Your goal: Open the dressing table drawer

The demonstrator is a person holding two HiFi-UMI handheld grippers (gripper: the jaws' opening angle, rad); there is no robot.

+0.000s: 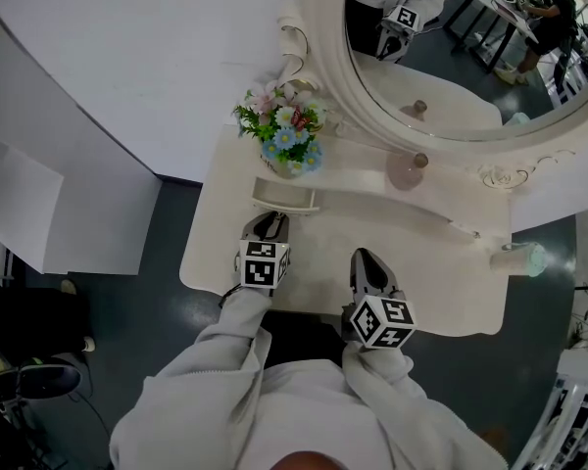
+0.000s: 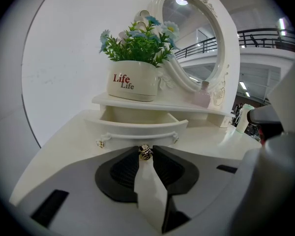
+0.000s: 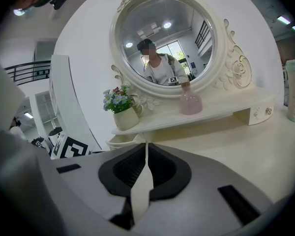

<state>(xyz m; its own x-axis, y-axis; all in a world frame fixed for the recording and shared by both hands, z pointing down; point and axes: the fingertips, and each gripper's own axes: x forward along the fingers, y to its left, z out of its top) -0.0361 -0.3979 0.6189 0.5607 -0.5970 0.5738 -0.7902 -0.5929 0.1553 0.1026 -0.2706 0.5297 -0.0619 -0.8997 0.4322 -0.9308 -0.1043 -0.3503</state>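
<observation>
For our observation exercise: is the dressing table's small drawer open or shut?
Open: the drawer juts out from under the shelf, its inside visible, the left gripper clamped on its knob.

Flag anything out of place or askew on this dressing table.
Only the drawer stands out: it sits pulled open under the flower pot, with its knob pinched in the left tongs. Nothing looks spilled, tipped or broken.
</observation>
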